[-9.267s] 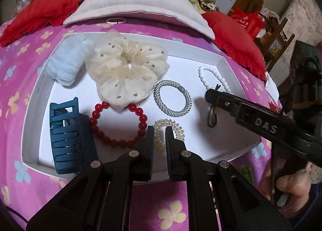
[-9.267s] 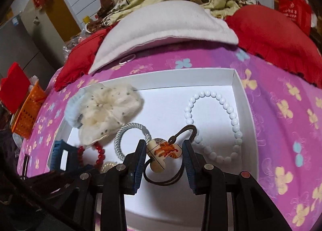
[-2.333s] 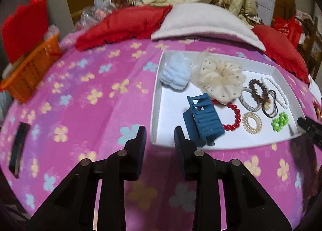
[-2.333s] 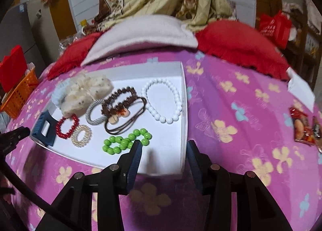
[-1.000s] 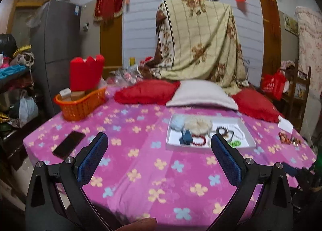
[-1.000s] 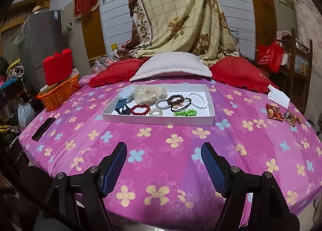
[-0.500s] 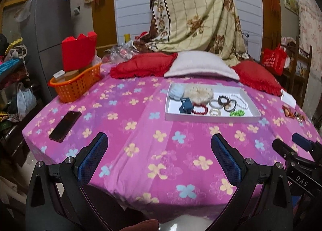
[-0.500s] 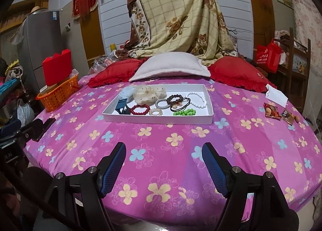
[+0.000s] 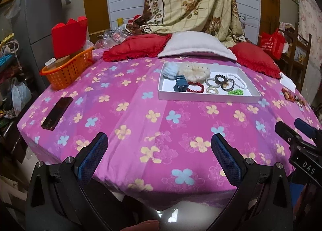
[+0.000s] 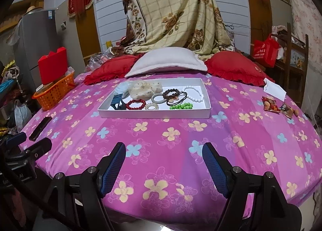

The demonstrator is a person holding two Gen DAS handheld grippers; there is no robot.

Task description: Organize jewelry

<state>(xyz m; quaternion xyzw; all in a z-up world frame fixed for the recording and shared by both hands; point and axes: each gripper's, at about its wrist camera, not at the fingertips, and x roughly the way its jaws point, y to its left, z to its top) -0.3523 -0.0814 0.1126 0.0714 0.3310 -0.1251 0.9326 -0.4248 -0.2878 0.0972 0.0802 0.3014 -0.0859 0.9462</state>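
A white tray [image 9: 207, 101] [image 10: 153, 114] sits on the pink flowered tablecloth, far from both grippers. It holds a blue hair claw [image 9: 180, 86] [image 10: 117, 101], a cream scrunchie [image 9: 194, 71] [image 10: 143, 89], a red bead bracelet [image 9: 194, 89] [image 10: 136, 104], a white bead bracelet [image 10: 193, 94], green beads [image 9: 235, 91] [image 10: 181, 106] and other hair ties. My left gripper [image 9: 159, 146] is wide open and empty at the table's near edge. My right gripper [image 10: 164, 157] is wide open and empty there too.
An orange basket [image 9: 67, 68] with a red box stands at the left edge. A black phone [image 9: 57, 112] lies on the near left. Red and white pillows [image 10: 167, 61] lie behind the tray. Snack packets [image 10: 278, 107] and a paper [image 10: 274, 89] lie at the right.
Both grippers have pulled back from the tray to the table's near edge and opened wide. The tray now holds more pieces than 9 seconds ago.
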